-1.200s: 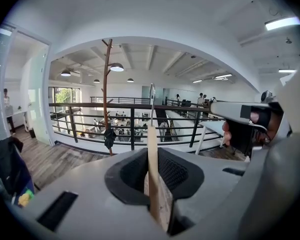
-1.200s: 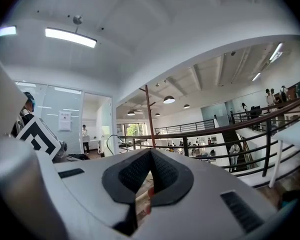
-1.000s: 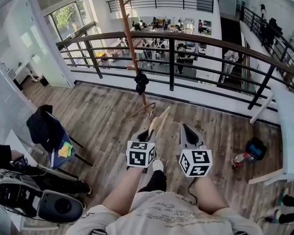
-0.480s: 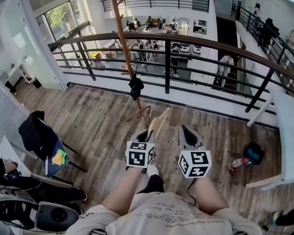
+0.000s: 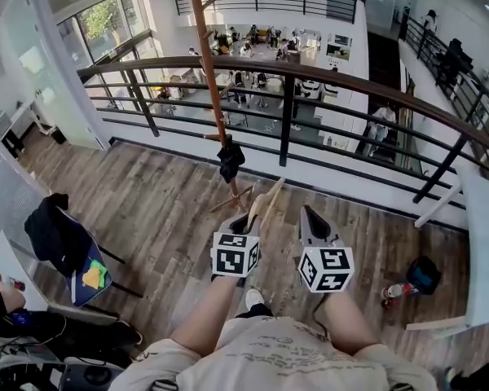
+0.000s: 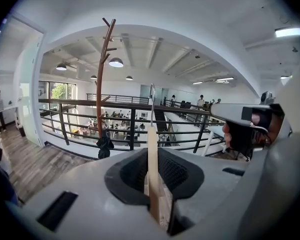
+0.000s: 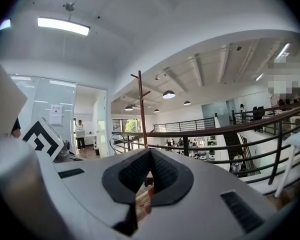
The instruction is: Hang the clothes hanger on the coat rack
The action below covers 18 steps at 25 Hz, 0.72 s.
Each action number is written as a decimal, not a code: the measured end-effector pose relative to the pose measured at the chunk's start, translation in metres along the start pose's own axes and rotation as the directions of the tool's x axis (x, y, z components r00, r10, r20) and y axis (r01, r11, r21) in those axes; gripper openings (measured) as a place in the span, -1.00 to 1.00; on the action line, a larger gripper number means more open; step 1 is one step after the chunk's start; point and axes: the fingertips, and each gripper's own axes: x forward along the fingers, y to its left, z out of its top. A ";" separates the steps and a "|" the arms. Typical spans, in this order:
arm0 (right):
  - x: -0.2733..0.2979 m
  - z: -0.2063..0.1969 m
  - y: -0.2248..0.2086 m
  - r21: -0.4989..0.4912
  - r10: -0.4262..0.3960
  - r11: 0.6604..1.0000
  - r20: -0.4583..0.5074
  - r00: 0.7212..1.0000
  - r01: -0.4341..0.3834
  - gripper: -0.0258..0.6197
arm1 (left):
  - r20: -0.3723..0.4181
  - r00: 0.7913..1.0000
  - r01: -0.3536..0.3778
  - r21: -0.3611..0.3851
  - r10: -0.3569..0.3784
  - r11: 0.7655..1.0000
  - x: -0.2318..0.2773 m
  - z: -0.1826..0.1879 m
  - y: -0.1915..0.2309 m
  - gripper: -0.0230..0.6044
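The clothes hanger (image 5: 266,200), a pale wooden one, is pinched in my left gripper (image 5: 248,221). In the left gripper view its flat body stands edge-on between the two pads, which press on it from either side, and its metal hook rises toward twelve o'clock. From the head view the hanger juts out of the jaws toward one o'clock, above the wooden floor.

My right gripper (image 5: 310,215) sits just beside the left, at its three o'clock. Its jaws are pressed together, with nothing between them that I can make out.

The coat rack (image 5: 213,88) stands ahead at about eleven o'clock, in front of the railing (image 5: 287,112). It is a brown branching pole with a black garment (image 5: 231,159) hanging low on it. Hanger and rack are well apart.

I judge the pickup done and the carry under way. What's left is closing on the rack, lifting the hook over a free branch and letting go. The upper branches look bare in the left gripper view, so they seem the likely target.
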 end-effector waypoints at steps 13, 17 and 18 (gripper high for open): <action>0.127 0.019 -0.006 0.006 0.041 0.999 -0.016 0.999 -0.041 -0.92 | 0.013 1.000 -0.016 -0.018 0.016 1.000 0.078 0.056 0.085 -0.75; 0.153 0.016 -0.005 0.004 0.051 0.999 -0.023 0.998 -0.050 -0.92 | 0.020 1.000 -0.017 -0.019 0.017 1.000 0.092 0.061 0.100 -0.75; 0.159 0.016 -0.006 0.007 0.051 0.999 -0.024 0.998 -0.051 -0.92 | 0.025 1.000 -0.018 -0.018 0.018 1.000 0.094 0.064 0.103 -0.75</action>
